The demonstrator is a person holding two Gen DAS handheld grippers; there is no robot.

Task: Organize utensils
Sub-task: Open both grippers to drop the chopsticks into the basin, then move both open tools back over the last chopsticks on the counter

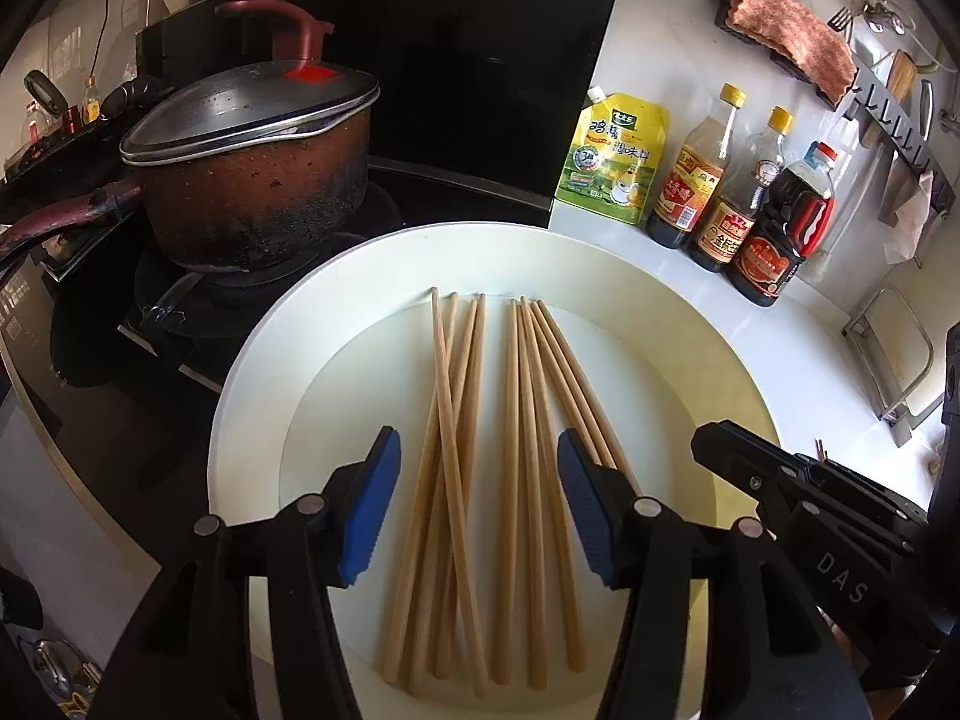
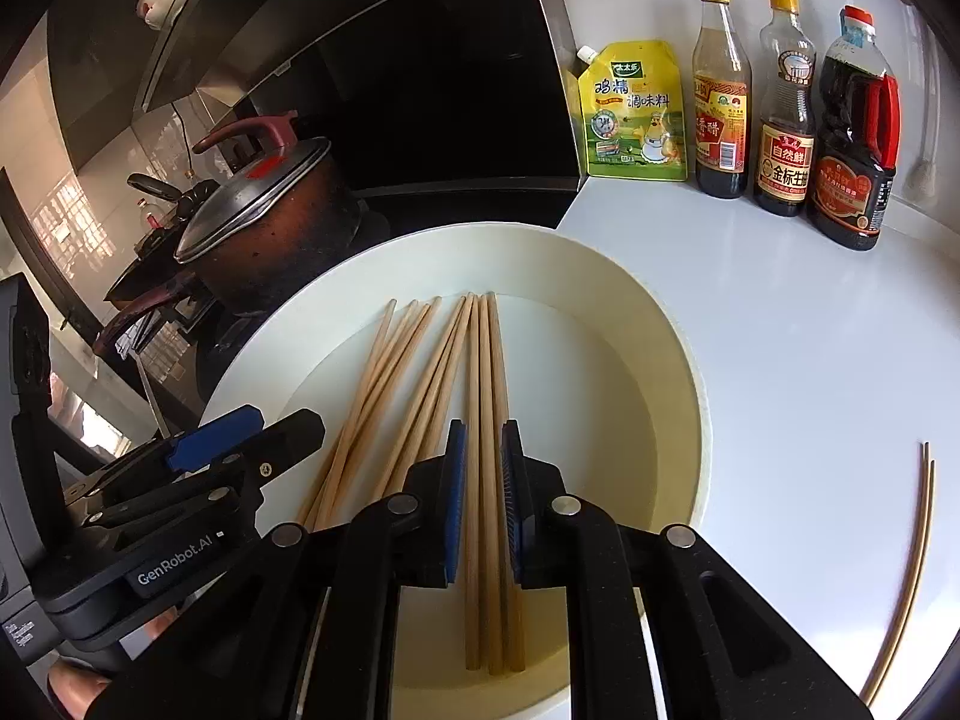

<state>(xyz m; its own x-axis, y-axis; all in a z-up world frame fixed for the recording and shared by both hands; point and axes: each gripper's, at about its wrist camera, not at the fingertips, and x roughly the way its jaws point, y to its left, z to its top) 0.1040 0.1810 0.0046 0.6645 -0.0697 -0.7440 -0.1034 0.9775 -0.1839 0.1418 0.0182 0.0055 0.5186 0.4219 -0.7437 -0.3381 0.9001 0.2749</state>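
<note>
Both grippers pointed steeply down over the white plate (image 1: 252, 420) on the desk, the left gripper (image 1: 479, 504) with jaws wide above the chopsticks (image 1: 456, 450), the right gripper (image 2: 482, 501) narrow around three chopsticks (image 2: 487, 420), whether gripping I cannot tell.

The near ends of some chopsticks (image 1: 474, 480) are hidden: at 6 o'clock in the right wrist view the gripper's (image 2: 480, 504) black body covers them, and in the left wrist view the right pad (image 1: 585, 510) overlaps two sticks. The plate's (image 1: 252, 396) near rim is cut off at 6 o'clock by both grippers' bodies. The pot's (image 1: 258, 192) handle runs out of sight at 9 o'clock. At 1 o'clock the rack (image 1: 900, 114) and its hanging tools are too small to tell apart. The loose pair (image 2: 912, 564) at 4 o'clock is bent by the lens, its lower end lost at the dark edge.
</note>
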